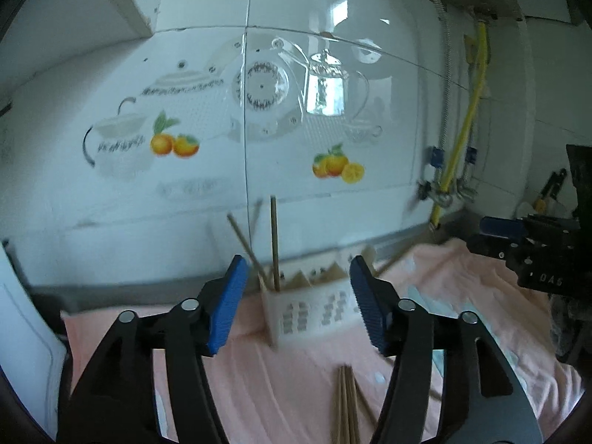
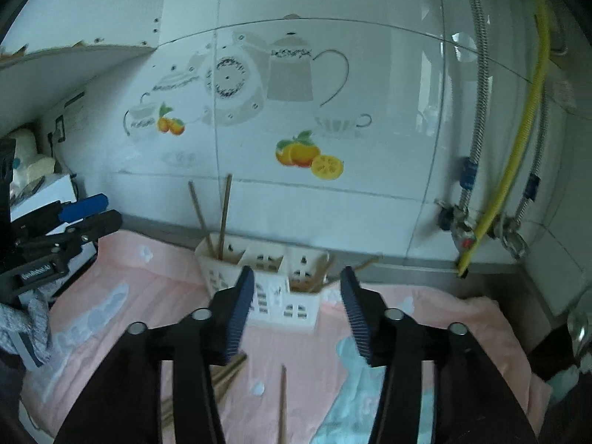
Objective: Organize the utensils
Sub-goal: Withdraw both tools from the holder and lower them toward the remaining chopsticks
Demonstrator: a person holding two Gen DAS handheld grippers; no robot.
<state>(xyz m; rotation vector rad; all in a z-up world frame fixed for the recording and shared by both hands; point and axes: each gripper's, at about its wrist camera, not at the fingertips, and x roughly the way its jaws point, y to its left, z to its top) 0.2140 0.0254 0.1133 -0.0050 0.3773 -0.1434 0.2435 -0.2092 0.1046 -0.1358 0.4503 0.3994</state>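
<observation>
So both grippers are just hanging over the tabletop right now with nothing in them. The left gripper [image 1: 298, 305] has its blue ribbed pads spread wide, and the right gripper [image 2: 296, 309] is spread wide too, empty between the pads.

The white plastic utensil caddy with little window cutouts [image 2: 264, 277] sits on the pink cloth [image 2: 148, 281] covering the tabletop, right up near the tiled wall with teapot and orange decals [image 2: 296, 111]. It's split into compartments. Two brown wooden chopsticks [image 2: 222, 218] stand in the leftmost compartment, one about upright and the other leaning left. A couple more sticks [image 2: 322, 272] lie tilted in a compartment on the right side, poking out toward the wall.

Closer to the cameras, a loose bunch of wooden chopsticks [image 1: 346, 403] lies flat on the cloth, well apart from the caddy, partly under the right gripper's left finger in its own view. One single chopstick [image 2: 283, 403] lies by itself just beside that bunch.

A yellow hose [image 2: 518, 129] and metal braided pipes [image 2: 477, 103] run down the wall on the right.
</observation>
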